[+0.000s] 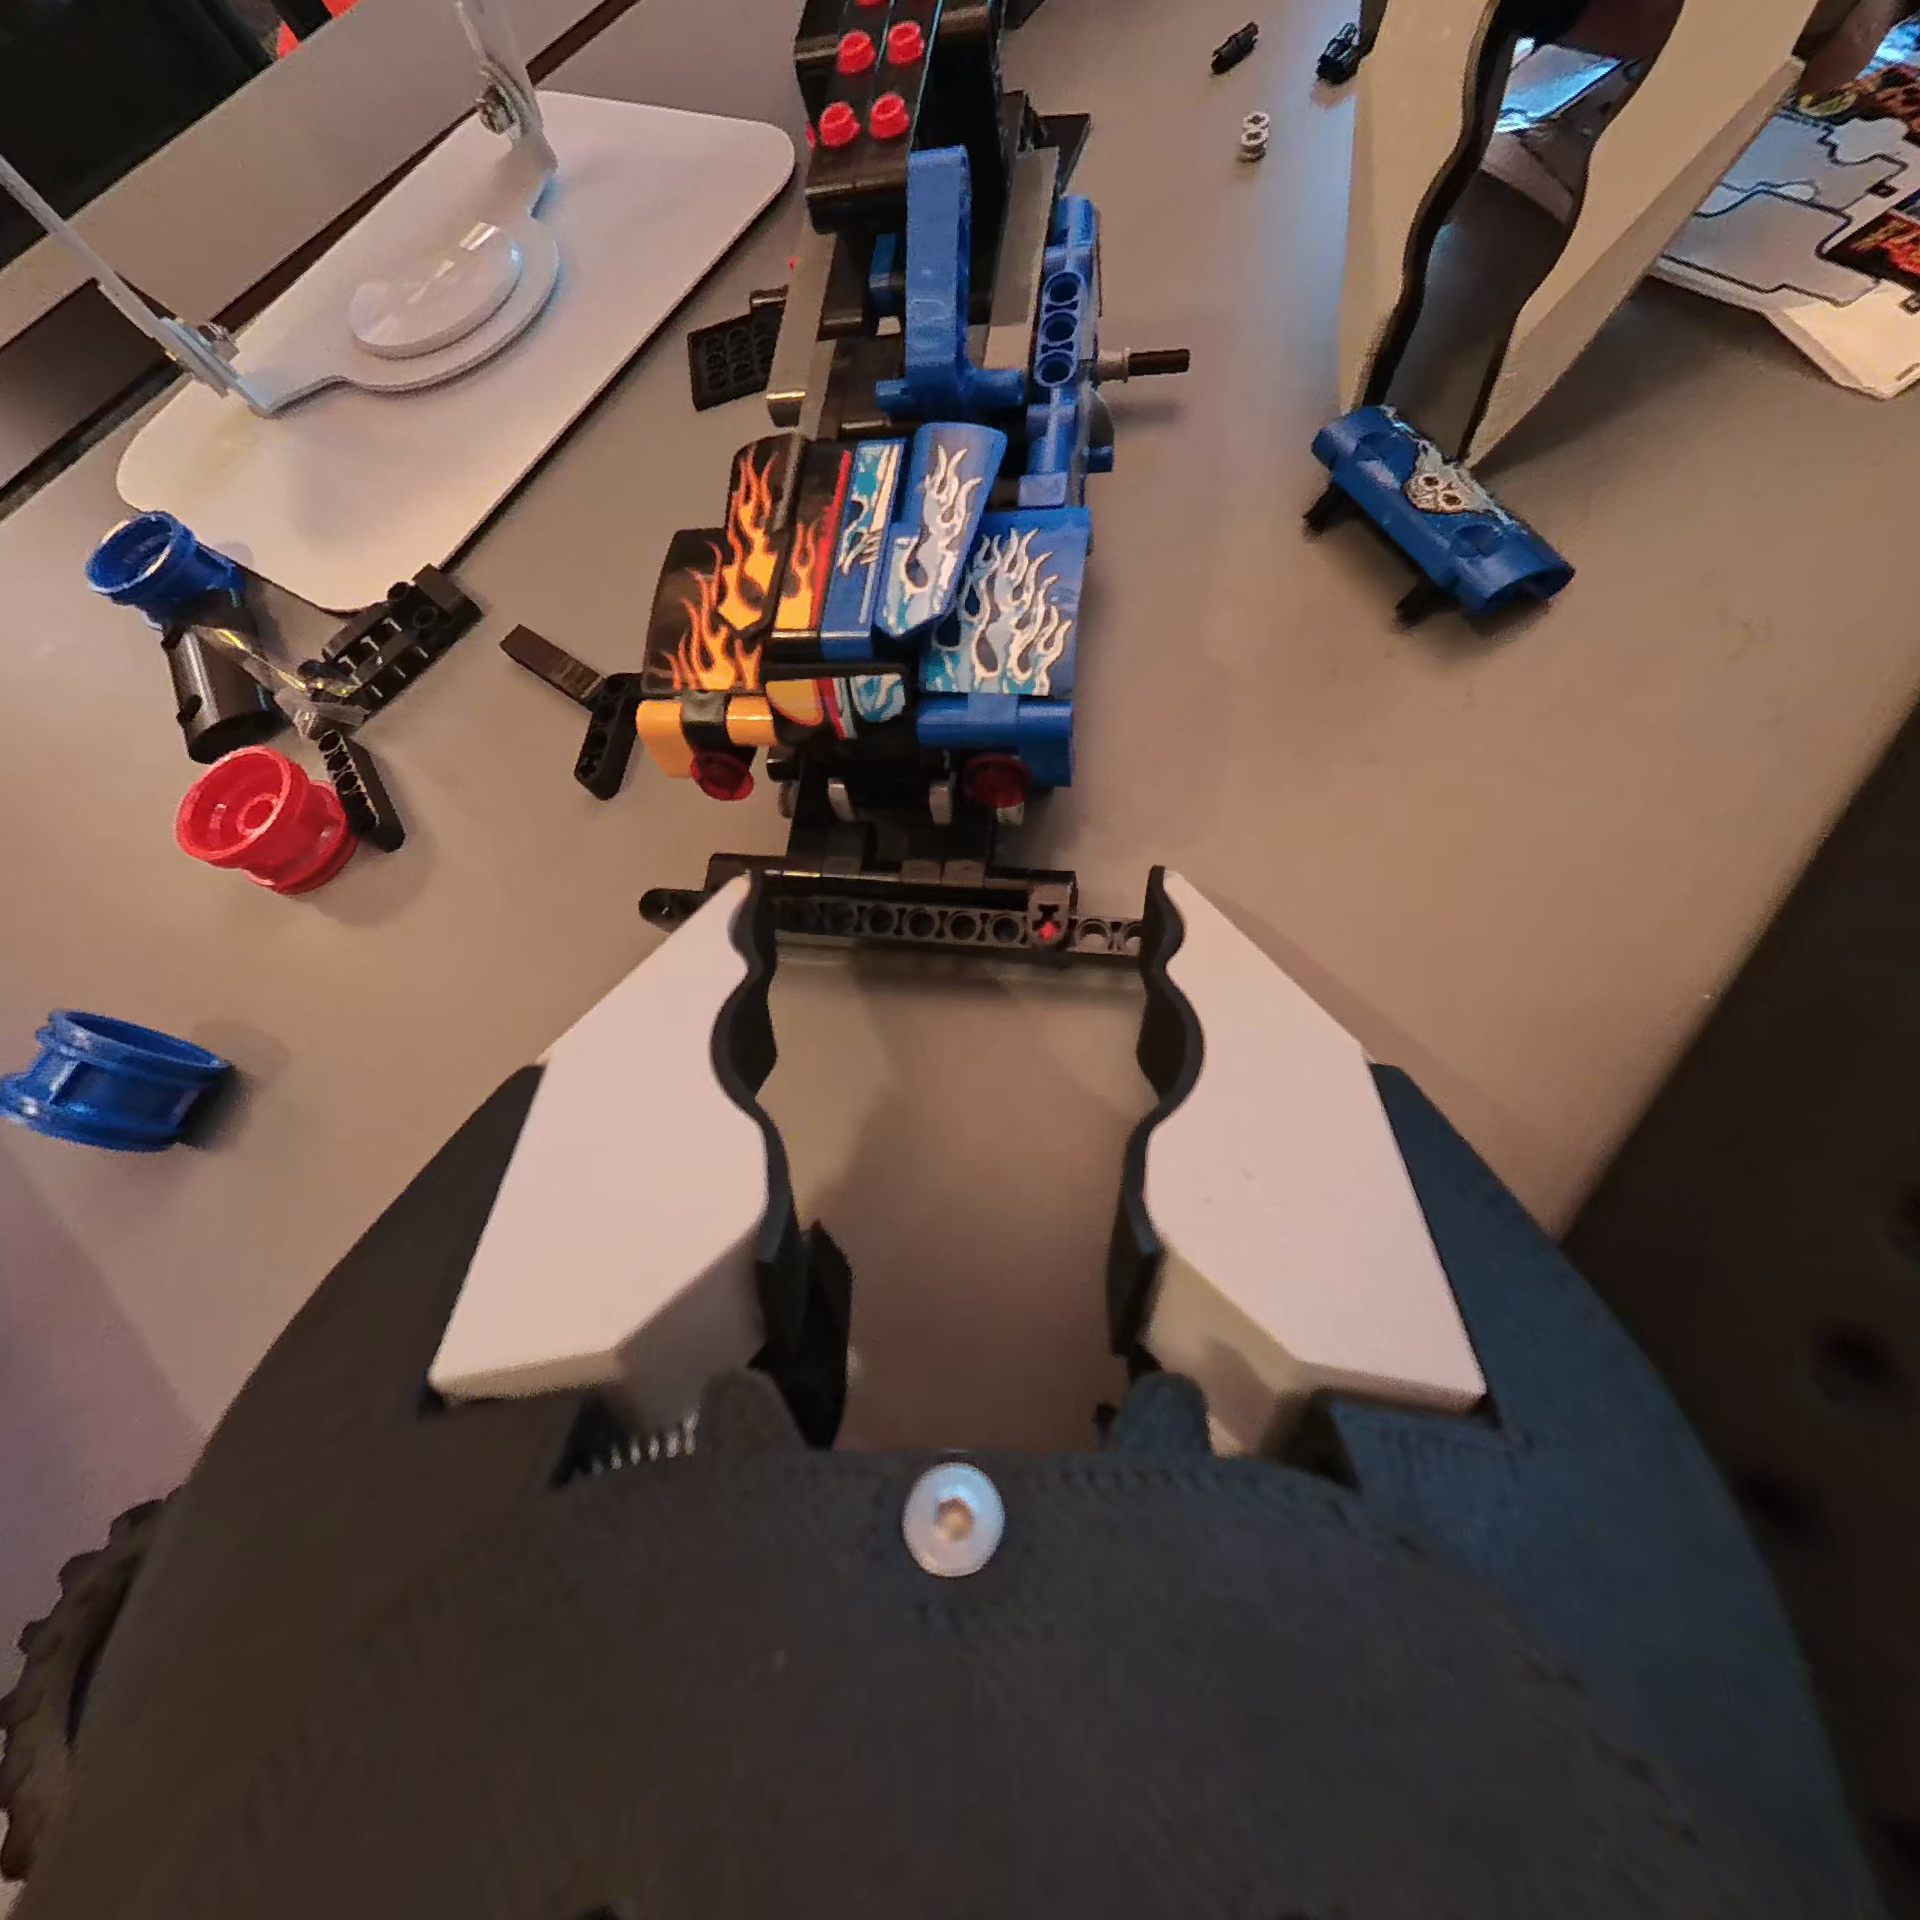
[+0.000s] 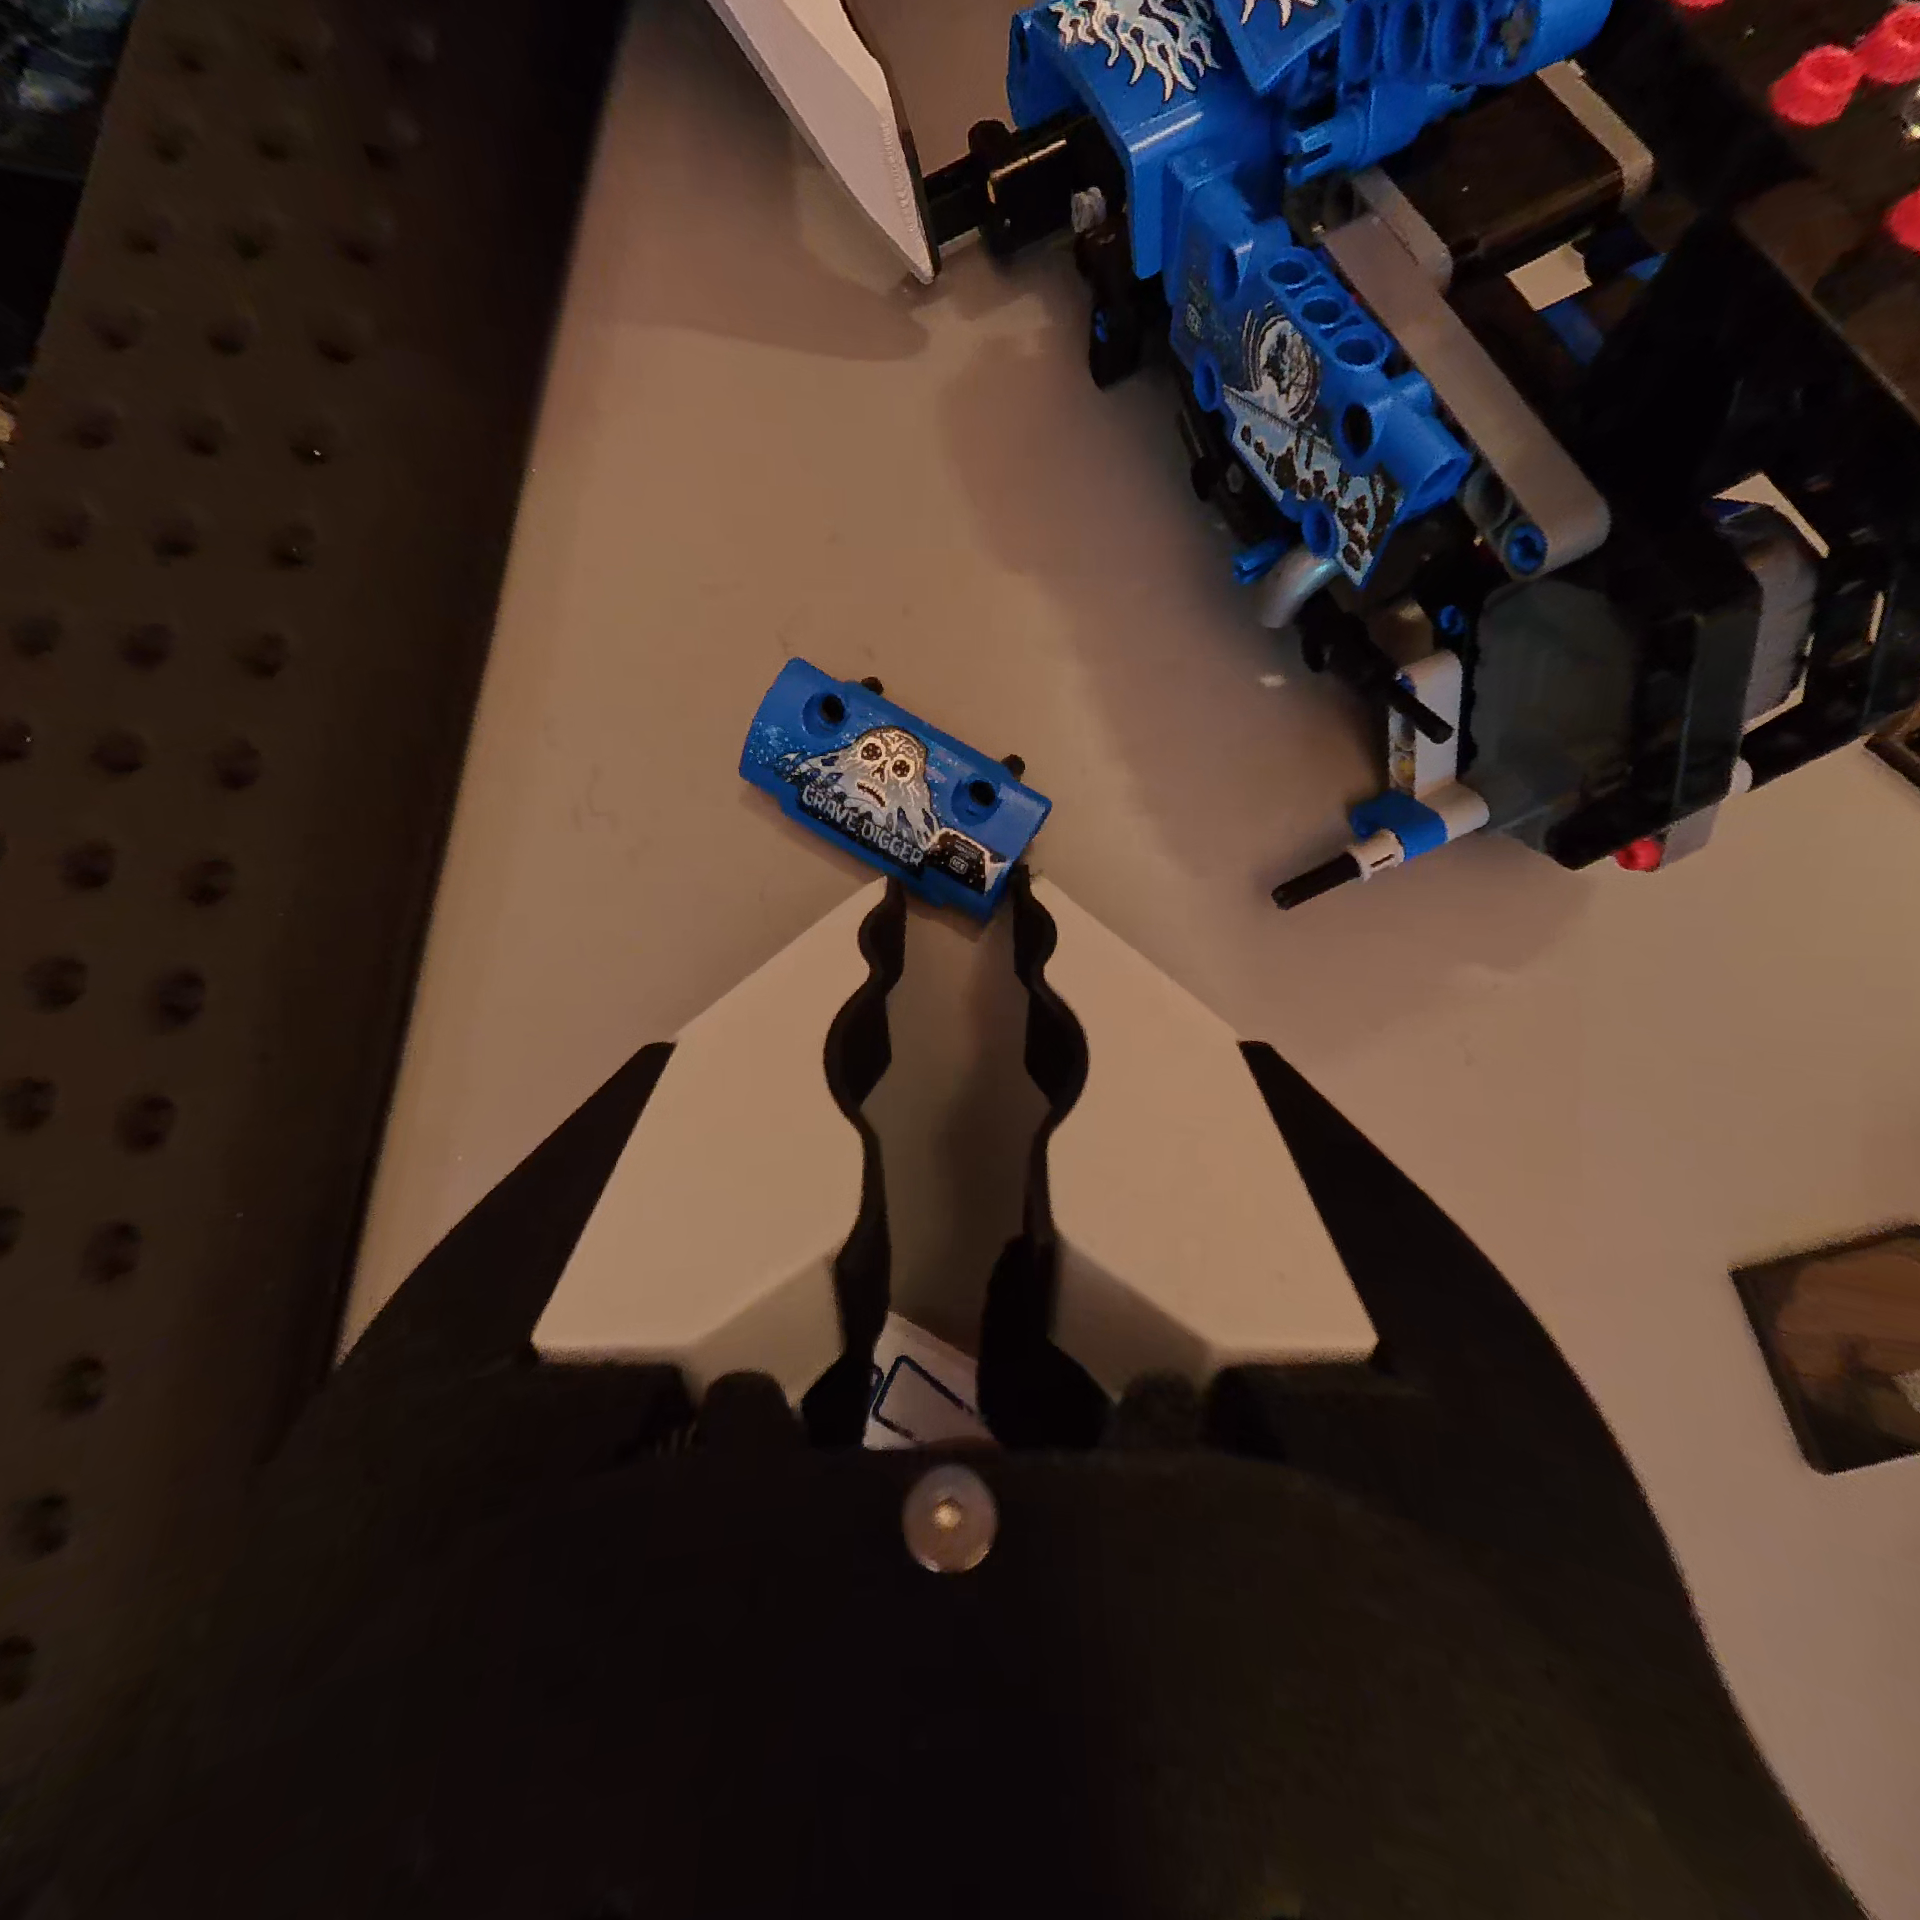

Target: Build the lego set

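Left wrist view. The left gripper (image 1: 951, 914) is presented with its jaws spread wide, one on each side of the black perforated beam (image 1: 935, 923) at the near end of the truck model (image 1: 894, 582). The beam lies between the tips; whether either tip touches it cannot be told. This stance is judged to be a bracing one: the model can be steadied from its end while a part is fitted from the other side. The model rests on the counter (image 1: 1403, 883) with its flame-printed panels upward. Loose parts are left to the model's left, within reach: a red wheel hub (image 1: 265, 821), two blue hubs (image 1: 109, 1081) (image 1: 145, 556) and a group of black beams (image 1: 384, 644). The blue skull-printed panel (image 1: 1439, 514) lies well apart on the right, with the right gripper's fingers (image 1: 1455, 260) standing just beyond it. A white stand base (image 1: 468, 343) and an instruction booklet (image 1: 1818, 239) lie at the far edges.

Right wrist view. The right gripper (image 2: 956, 894) is shown with its jaws set narrow but not closed. The blue skull-printed panel (image 2: 894, 790) lies flat on the counter (image 2: 727, 468), printed face up, with its near corner just between the tips; no firm grip can be confirmed. The narrow setting is judged to suit a pinch across the panel's short dimension. The truck model (image 2: 1403, 364) stands at the upper right with a black axle (image 2: 1320, 878) projecting toward the panel, so that side is the likely mounting side.
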Available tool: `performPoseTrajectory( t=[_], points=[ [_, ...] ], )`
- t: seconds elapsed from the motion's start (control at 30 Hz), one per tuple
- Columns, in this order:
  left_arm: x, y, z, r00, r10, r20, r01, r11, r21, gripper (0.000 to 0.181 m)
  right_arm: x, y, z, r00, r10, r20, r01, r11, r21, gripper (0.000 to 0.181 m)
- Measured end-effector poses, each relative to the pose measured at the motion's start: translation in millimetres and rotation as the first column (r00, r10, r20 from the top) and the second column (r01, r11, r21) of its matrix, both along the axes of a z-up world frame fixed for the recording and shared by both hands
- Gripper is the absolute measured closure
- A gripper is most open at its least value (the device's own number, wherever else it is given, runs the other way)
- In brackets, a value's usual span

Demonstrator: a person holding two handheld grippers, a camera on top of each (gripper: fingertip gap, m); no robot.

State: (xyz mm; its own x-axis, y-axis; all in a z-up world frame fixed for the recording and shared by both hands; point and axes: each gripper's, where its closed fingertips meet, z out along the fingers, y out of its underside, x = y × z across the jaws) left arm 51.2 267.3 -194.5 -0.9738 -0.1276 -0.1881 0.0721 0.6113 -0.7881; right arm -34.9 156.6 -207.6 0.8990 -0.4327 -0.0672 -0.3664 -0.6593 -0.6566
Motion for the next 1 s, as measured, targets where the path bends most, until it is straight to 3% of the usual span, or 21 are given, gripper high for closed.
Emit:
performPoseTrajectory(
  t=[0.37,0.57,1.0],
  points=[
    [0.6,-0.1,-0.7,1.0,0.005,0.008,-0.005,1.0,0.005,0.114,-3.4,4.8,0.8,1.0,0.023,-0.002,-0.023,1.0,0.008,0.167],
    [-3.7,-0.7,-2.0,0.998,-0.021,0.051,0.019,1.0,0.023,0.131,-3.7,5.6,0.4,1.0,0.027,0.0,-0.027,1.0,0.003,0.167],
    [-4.0,-0.8,-1.6,0.998,-0.023,0.065,0.022,1.0,0.022,0.131,-1.4,6.1,1.9,1.0,0.012,0.002,-0.012,1.0,0.017,0.163]
  ],
)
